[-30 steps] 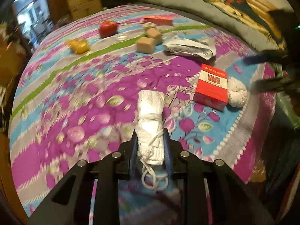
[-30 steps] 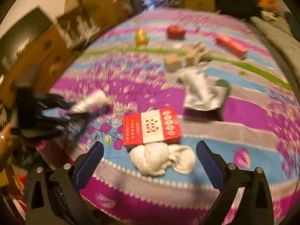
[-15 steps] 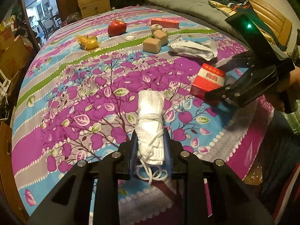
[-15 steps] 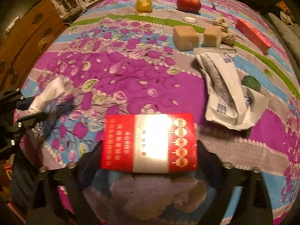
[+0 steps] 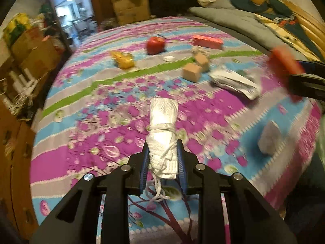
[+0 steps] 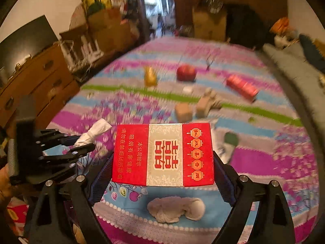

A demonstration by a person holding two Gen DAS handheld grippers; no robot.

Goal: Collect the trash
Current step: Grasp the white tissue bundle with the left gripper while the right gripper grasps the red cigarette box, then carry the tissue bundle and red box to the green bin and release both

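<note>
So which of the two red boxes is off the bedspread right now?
The red-and-silver cigarette box, clamped across its ends in the right gripper. The plain red box lies far back on the bedspread.

Home bedroom — floral bedspread (image 5: pixel 85 158), dresser (image 6: pixel 36 81), boxes (image 5: pixel 130 6)

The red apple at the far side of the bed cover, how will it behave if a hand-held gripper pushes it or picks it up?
The apple is round, so a push would probably make it roll on the bed cover. It looks firm and smooth, so it should keep its shape but might slip between narrow pads. It is likely heavy for its size compared with the crumpled tissue.
</note>
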